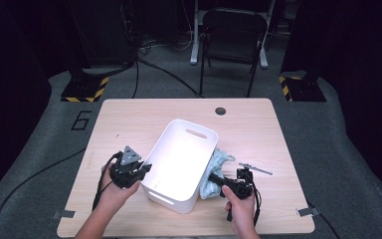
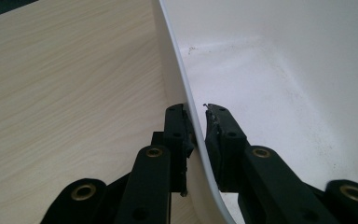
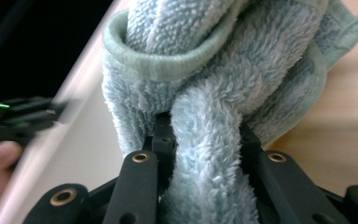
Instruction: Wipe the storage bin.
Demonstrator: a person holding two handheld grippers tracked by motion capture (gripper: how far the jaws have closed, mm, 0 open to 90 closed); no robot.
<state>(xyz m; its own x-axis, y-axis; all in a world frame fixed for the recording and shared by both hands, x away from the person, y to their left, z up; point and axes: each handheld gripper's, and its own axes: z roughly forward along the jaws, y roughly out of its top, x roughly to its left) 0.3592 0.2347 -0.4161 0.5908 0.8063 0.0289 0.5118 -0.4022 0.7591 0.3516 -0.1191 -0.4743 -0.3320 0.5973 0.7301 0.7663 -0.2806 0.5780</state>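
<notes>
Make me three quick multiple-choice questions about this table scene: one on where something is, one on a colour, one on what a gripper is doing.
1. Where is the fluffy cloth?
A. inside the bin
B. on the table beside the bin's right wall
C. on the floor

2. What colour is the rectangular plastic bin?
A. white
B. red
C. black

3. What is the right gripper doing?
A. hanging open over bare wood
B. gripping the bin
C. clamping the cloth

Answers: 1 B, the high view shows it outside the wall. 2 A, its walls are white. 3 C, the pile bulges between its jaws.
</notes>
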